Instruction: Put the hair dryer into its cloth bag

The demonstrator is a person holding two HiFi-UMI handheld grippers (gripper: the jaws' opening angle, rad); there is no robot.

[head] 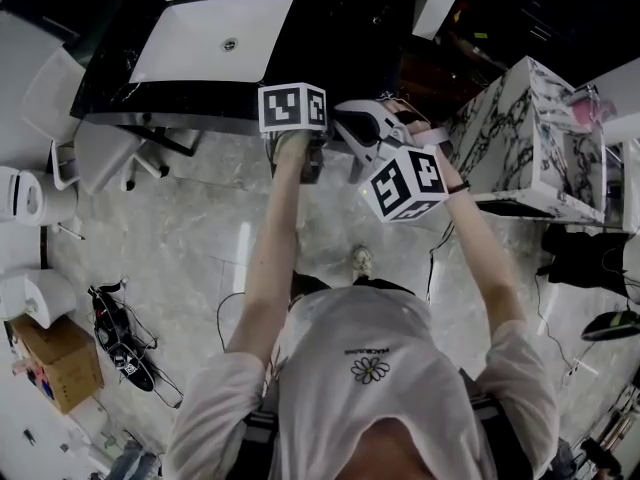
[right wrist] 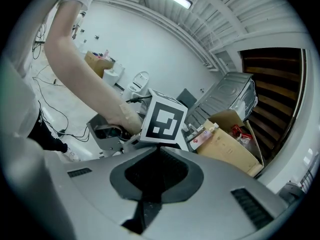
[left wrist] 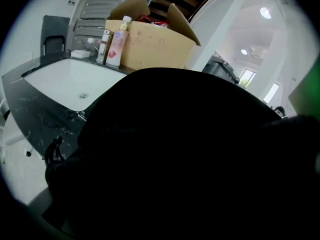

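The grey and white hair dryer (head: 362, 126) hangs in the air in front of the black counter, and my right gripper (head: 374, 154) is shut on it. In the right gripper view the hair dryer (right wrist: 215, 199) fills the whole lower half and hides the jaws. Black cloth of the bag (left wrist: 190, 159) covers most of the left gripper view. My left gripper (head: 300, 163) is closed on that cloth, just left of the dryer, with its jaws buried in it. In the head view the bag is hard to tell from the dark counter behind it.
A white sink basin (head: 215, 38) is set in the black counter (head: 340, 48). At the back of the counter stand a cardboard box (left wrist: 150, 44) and bottles (left wrist: 116, 44). A marble block (head: 520, 128) is at the right. Cables (head: 120, 338) and a box (head: 60, 363) lie on the floor.
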